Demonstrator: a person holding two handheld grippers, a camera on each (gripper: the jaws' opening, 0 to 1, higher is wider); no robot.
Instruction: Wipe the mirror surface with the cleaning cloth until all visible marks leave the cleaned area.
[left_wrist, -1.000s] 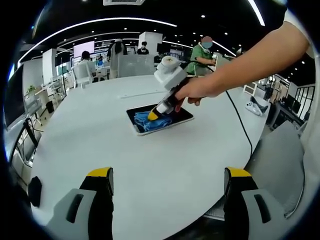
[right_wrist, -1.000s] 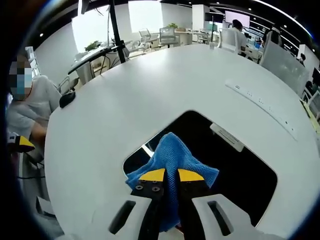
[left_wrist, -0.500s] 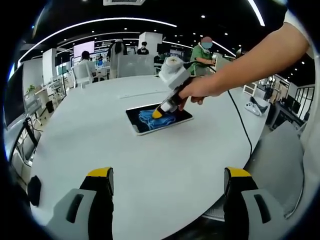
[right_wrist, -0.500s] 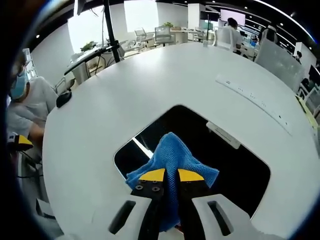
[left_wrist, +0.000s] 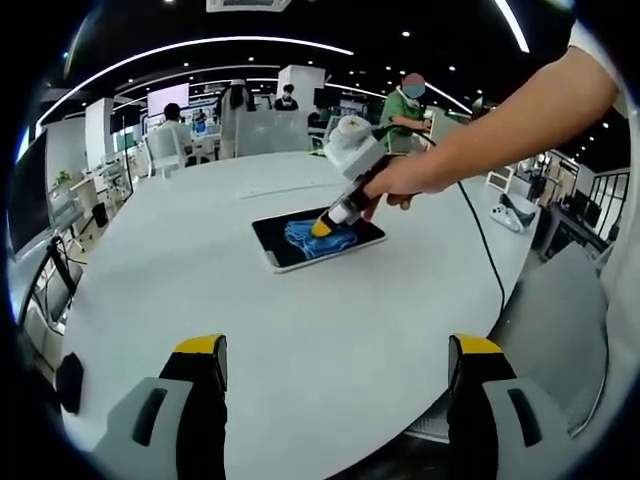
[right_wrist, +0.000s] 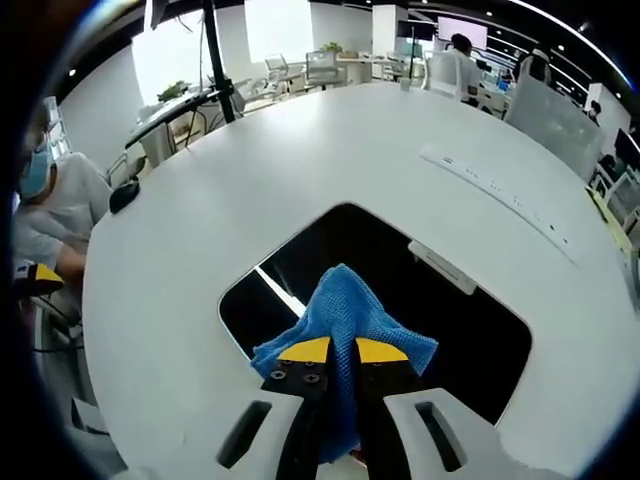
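Tongs on the left (left_wrist: 335, 360) stand wide open low in the left gripper view, their two yellow-tipped jaws far apart over the near edge of the white table (left_wrist: 330, 310), holding nothing and touching nothing. Past them, out on the bare tabletop, lies the mirror (left_wrist: 318, 239), a dark flat rectangle with rounded corners and a pale rim, resting flat on the table. On its surface sits the blue cleaning cloth (left_wrist: 315, 236), bunched up, and the right tongs (left_wrist: 322, 227) come down onto it from the upper right, steered by a person's hand (left_wrist: 395, 180) on a bare outstretched arm.

In the right gripper view, the right tongs (right_wrist: 343, 350) are clamped together on the cleaning cloth (right_wrist: 345, 320), the yellow tips nearly meeting with a fold of blue fabric pinched between them. The cloth spreads out from the tips and is pressed against the mirror (right_wrist: 450, 320), near its closer left portion. The glass looks black and carries bright reflected streaks of ceiling lights. Beyond the mirror, a thin strip (right_wrist: 495, 190) with small marks is set into the tabletop. At the far left edge of the table sits a person in a pale top (right_wrist: 55, 215), and farther off are office desks and chairs.
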